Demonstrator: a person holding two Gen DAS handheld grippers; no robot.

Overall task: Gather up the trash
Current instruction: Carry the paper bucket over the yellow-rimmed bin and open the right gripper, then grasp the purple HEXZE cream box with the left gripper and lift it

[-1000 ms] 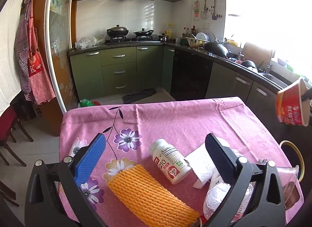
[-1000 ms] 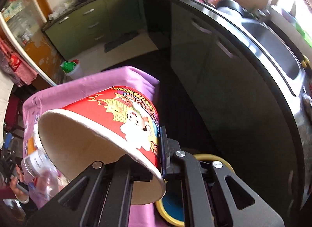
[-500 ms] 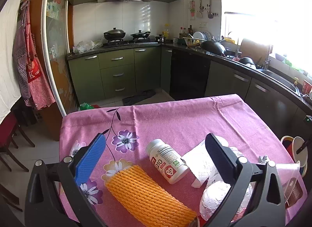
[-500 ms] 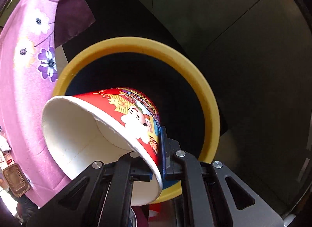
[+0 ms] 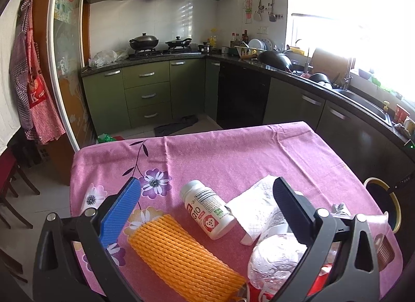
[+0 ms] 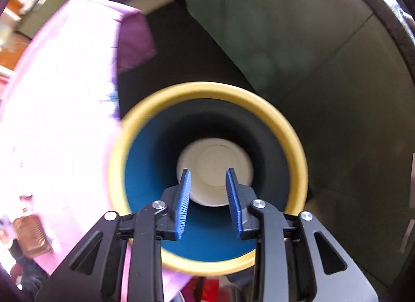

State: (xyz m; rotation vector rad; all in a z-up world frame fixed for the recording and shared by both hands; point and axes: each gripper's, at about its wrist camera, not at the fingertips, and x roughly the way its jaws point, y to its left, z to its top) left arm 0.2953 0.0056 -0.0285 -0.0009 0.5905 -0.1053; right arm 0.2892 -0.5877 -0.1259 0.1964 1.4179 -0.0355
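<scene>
— While the right gripper (image 6: 208, 199) points straight down, what's in the bin (image 6: 207, 89)?
— A white paper cup (image 6: 214, 164) lies deep inside the yellow-rimmed bin, just right of the table; the jaws have just been opening, nothing between them.
— And the left gripper (image 5: 207, 211)?
— Spread wide, empty, over orange foam netting (image 5: 181, 258), a pill bottle (image 5: 207, 213) and a crushed plastic bottle (image 5: 275, 258) on the pink tablecloth (image 5: 233, 151).

The left claw (image 5: 207, 206) hangs over the near part of the counter (image 5: 233, 151), its jaws standing wide apart with nothing between the pads. Below it lie an orange foam net (image 5: 181, 255), a white pill bottle (image 5: 207, 213), a white paper wrapper (image 5: 254, 206) and a clear plastic bottle (image 5: 275, 258). A yellow-rimmed bin (image 5: 384, 198) stands beside the counter's right edge.
</scene>
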